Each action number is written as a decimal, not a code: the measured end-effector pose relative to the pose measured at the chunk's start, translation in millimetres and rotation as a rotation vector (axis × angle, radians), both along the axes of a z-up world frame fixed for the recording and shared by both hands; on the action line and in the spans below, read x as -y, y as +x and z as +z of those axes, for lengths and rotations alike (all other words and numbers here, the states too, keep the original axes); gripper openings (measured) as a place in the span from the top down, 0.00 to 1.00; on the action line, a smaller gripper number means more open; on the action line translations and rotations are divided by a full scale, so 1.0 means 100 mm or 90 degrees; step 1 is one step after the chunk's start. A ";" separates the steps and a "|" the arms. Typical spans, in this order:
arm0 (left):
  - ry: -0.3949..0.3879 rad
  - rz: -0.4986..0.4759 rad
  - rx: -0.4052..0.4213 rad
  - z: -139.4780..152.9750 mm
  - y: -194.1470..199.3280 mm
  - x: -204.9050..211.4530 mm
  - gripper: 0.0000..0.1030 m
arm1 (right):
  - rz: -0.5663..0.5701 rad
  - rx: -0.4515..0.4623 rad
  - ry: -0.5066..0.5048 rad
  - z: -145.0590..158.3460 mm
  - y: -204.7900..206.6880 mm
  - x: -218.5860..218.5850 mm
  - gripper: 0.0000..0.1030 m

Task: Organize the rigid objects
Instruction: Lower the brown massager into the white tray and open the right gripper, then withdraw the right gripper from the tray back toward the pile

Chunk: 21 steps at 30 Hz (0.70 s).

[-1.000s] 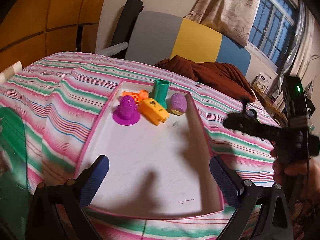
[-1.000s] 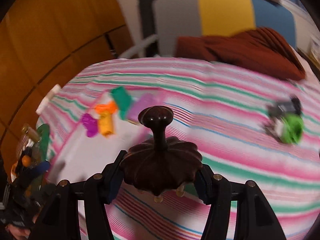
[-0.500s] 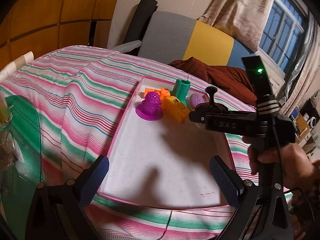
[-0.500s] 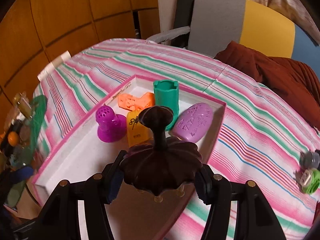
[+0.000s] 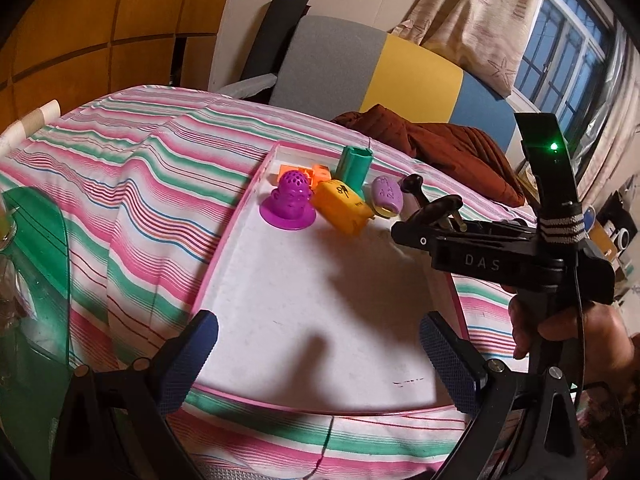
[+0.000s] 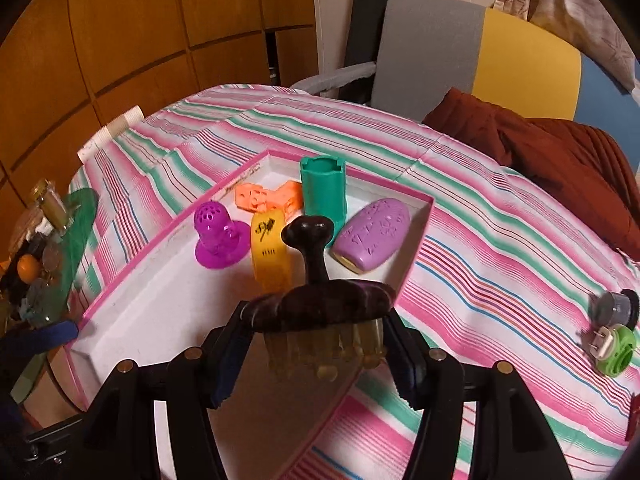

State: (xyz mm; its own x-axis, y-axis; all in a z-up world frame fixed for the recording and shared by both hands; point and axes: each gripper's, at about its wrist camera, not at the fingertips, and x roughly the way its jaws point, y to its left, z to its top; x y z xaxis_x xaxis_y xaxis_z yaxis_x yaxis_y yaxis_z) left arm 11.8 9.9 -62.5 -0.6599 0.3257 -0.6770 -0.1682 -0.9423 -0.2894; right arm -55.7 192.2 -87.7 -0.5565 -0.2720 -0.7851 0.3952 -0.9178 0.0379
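Dark scalloped knobbed massager [image 6: 320, 304], amber plastic prongs.

Five plastic pieces [image 6: 268, 236] are being counted in one pink-rimmed tray [image 6: 160, 236]; one dark brush [image 6: 320, 300] is being seen centre frame; two small items [image 6: 614, 328] are being seen at right edge.

Black hand-held gripper [image 5: 318, 362] frames, blue textured pads [image 5: 447, 357], brass screws, white "DAS" lettering, green light

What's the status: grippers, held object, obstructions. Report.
Left gripper open, empty. Right gripper shut on dark brown knobbed massager over pink-rimmed white tray. Landing spot clear.
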 end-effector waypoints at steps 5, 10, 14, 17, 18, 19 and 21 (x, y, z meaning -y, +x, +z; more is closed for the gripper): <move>-0.003 -0.001 -0.003 0.01 0.02 -0.02 0.02 | 0.001 0.002 -0.005 0.02 0.00 0.03 0.38; -0.005 0.003 -0.007 0.03 0.03 -0.01 0.02 | -0.041 -0.015 -0.074 0.18 -0.03 -0.07 0.38; -0.002 0.009 -0.005 0.03 0.03 0.01 0.02 | -0.078 -0.057 -0.073 0.35 0.04 -0.18 0.38; 0.003 0.007 -0.001 0.02 0.03 0.00 0.02 | -0.098 -0.076 -0.044 0.40 0.13 -0.25 0.38; 0.002 0.006 0.000 0.01 0.03 -0.01 0.02 | -0.100 -0.077 -0.038 0.40 0.16 -0.28 0.38; 0.000 0.004 0.001 0.01 0.03 -0.02 0.02 | -0.100 -0.076 -0.031 0.40 0.18 -0.30 0.38; -0.001 0.002 -0.001 0.02 0.05 -0.03 0.02 | -0.097 -0.074 -0.016 0.38 0.24 -0.32 0.38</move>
State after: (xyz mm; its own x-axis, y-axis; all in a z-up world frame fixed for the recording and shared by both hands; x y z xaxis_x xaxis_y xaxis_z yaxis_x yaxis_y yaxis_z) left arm 16.7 13.1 -60.8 -0.6618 0.3230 -0.6766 -0.1662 -0.9432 -0.2878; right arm -31.2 224.2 -49.6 -0.6797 -0.1956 -0.7069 0.2544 -0.9668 0.0229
